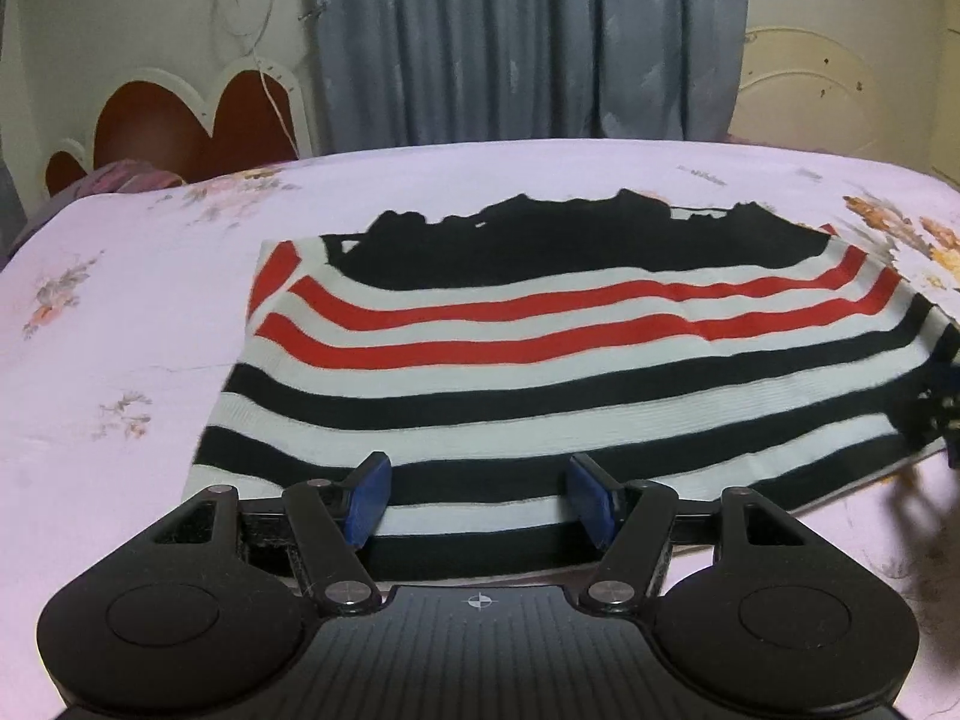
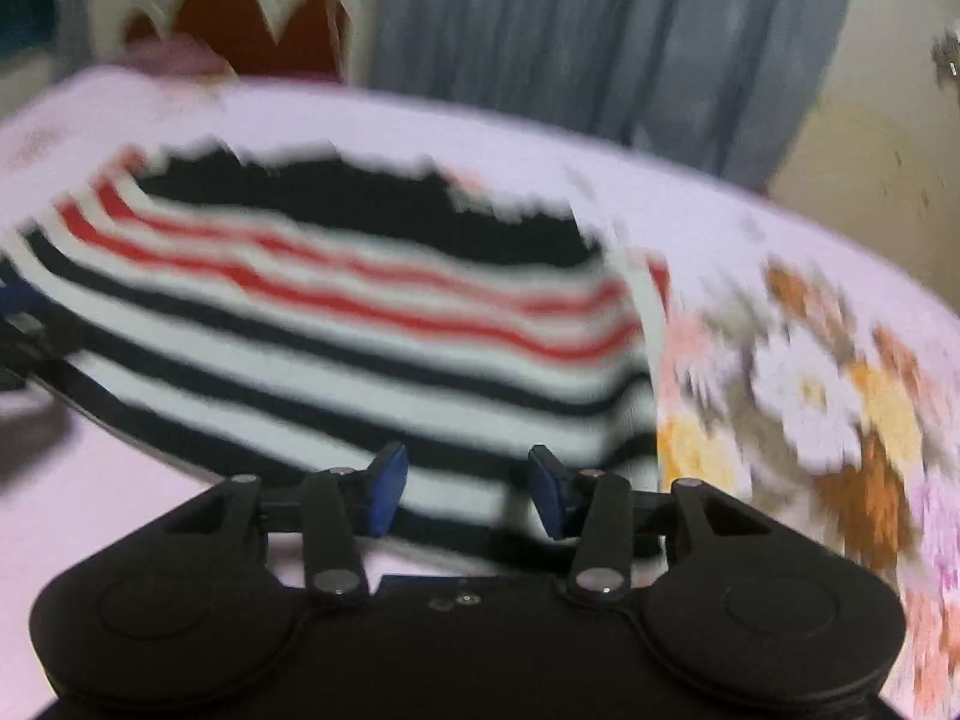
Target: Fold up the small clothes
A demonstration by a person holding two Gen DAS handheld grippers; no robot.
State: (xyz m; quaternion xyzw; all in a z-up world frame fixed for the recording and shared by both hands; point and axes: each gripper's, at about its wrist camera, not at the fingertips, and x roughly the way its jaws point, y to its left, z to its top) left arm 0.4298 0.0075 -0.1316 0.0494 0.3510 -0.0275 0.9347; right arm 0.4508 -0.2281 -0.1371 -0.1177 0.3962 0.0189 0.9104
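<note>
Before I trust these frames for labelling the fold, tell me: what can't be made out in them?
- Right wrist view: motion blur smears the striped top and the flowered bedsheet, so whether the right gripper touches the hem is unclear.
- Left wrist view: the left gripper body covers the top's near hem.
- Left wrist view: the picture's right edge cuts off the top's right corner and most of the other gripper.

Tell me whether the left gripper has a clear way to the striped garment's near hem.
Probably yes: the left gripper stands open right over the striped garment at its near hem, with nothing lying between.
</note>
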